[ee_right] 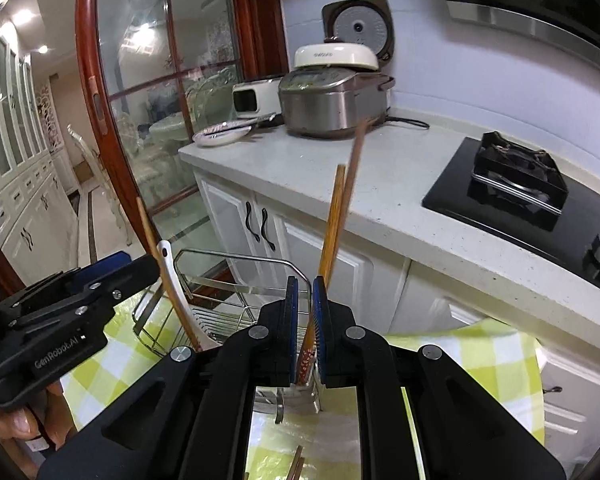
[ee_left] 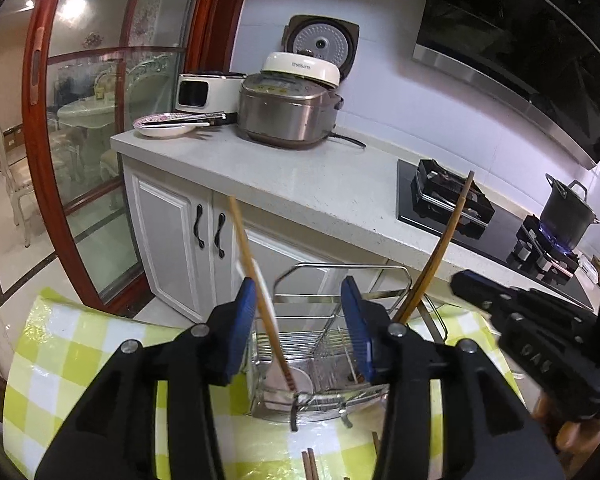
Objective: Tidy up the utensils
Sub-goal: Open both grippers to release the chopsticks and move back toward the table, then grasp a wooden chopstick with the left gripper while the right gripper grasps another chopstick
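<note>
While the left gripper (ee_left: 304,320) stands released above the wire rack (ee_left: 320,344) on the checked cloth (ee_left: 80,352), where one chopstick (ee_left: 256,280) leans beside a white spoon (ee_right: 172,276), the right gripper (ee_right: 305,328) clenches two chopsticks (ee_right: 332,224) over that rack.

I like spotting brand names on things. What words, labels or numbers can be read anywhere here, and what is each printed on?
"GenRobot.AI": raised letters on the black body of the left gripper, read in the right wrist view.
Grey brand word on the white domed appliance lid: too blurred to read.
Panel print on the silver rice cooker: too small to read.
</note>
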